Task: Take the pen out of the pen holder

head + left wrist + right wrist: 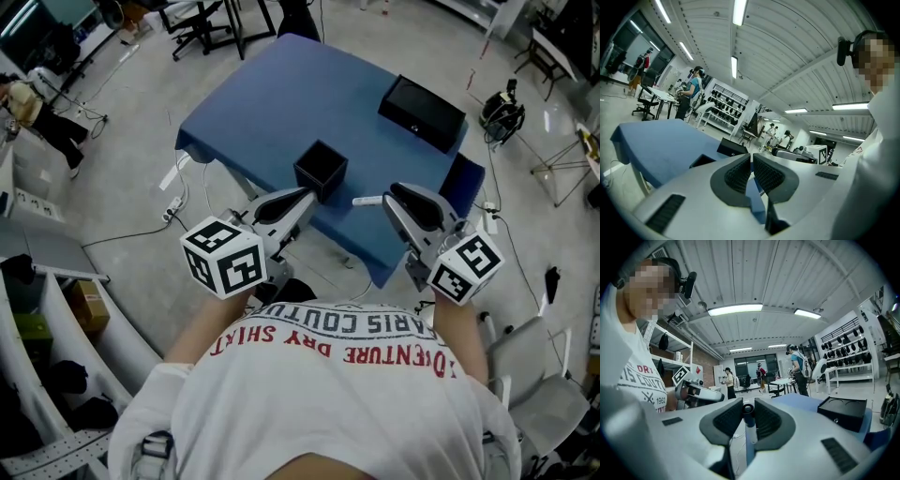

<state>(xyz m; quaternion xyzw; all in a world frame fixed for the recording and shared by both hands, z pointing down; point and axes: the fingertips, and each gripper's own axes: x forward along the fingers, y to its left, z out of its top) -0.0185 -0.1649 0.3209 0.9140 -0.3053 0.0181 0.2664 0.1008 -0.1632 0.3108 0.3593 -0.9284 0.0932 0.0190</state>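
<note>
Gripping the pen (749, 423), my right gripper (748, 411) had both pads clenched on its barrel, and the dark end poked out between the jaw tips. Seen from the head, that pen lay roughly level, clear of the holder (320, 169) and pointing left toward it. It hung above the near edge of the blue table (253, 112), with its free end close to the holder's right side but apart from it. My left gripper (302, 199) sat just near and left of the holder, its jaws pressed together at the tips with nothing caught between the pads. The holder stood upright close to the table's near edge, open top showing dark. Farther right on the table lay a flat black box (421, 112), well apart from both grippers.
</note>
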